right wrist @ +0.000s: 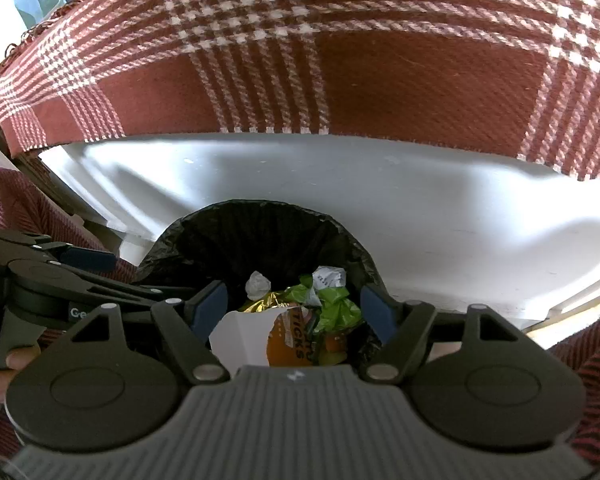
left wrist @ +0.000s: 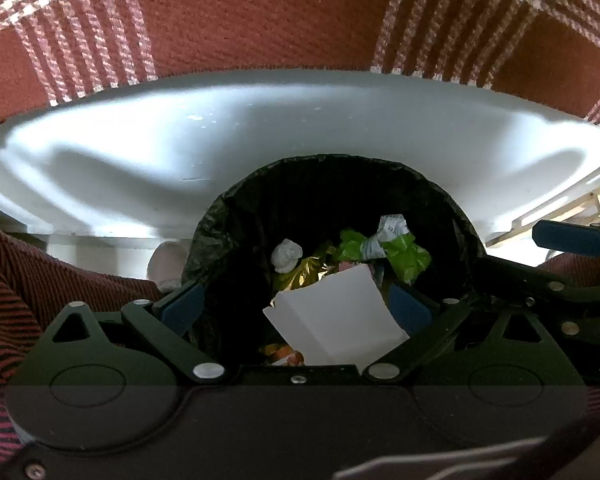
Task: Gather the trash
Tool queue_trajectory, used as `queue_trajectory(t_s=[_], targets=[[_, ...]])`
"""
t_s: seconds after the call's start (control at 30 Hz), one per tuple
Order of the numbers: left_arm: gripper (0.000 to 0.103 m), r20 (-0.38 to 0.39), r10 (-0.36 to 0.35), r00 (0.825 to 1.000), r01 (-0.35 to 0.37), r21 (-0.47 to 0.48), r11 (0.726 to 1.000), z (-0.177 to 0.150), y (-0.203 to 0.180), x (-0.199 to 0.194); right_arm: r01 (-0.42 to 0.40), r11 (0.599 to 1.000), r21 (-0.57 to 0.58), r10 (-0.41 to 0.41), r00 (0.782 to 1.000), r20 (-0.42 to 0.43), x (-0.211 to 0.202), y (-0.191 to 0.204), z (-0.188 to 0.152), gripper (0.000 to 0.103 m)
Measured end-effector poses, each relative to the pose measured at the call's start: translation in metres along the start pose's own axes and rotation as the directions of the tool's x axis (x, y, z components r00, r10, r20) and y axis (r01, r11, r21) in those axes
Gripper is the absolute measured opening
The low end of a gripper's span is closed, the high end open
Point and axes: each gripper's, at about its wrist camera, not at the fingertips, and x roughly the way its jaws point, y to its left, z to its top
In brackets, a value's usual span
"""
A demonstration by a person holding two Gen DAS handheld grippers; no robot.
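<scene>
Left wrist view looks down into a bin lined with a black bag (left wrist: pixel 332 184), and the left tongs (left wrist: pixel 296 306) hang over its mouth with both blue pads spread wide, gripping nothing. Between and below them lies a white sheet of paper (left wrist: pixel 336 312) on top of the trash heap. Behind it sit a crumpled white tissue ball (left wrist: pixel 286 255), gold foil wrapping (left wrist: pixel 300 274), a green wrapper (left wrist: pixel 404 254) and a twisted printed receipt (left wrist: pixel 388 232). The bin stands against a white counter (left wrist: pixel 180 152) whose far edge is covered by a red and white plaid cloth (left wrist: pixel 260 12). The right tongs (right wrist: pixel 294 314) are likewise open and empty over the same bag (right wrist: pixel 260 232), just beside the left tool. From the right wrist view an orange snack packet (right wrist: pixel 288 340) shows next to the paper (right wrist: pixel 240 336), with the green wrapper (right wrist: pixel 336 308) above it. A red striped sleeve (left wrist: pixel 4 280) fills the left side.
</scene>
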Motion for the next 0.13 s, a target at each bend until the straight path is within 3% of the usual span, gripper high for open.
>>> queue_trajectory(t_s=[0.13], targets=[[0.099,0.000,0.004,1.000,-0.004,-0.001,1.000,0.0005,-0.0001,-0.0009,-0.002,1.000,0.003,0.002,1.000,0.001,-0.0001,-0.0012,0.0008,0.083]])
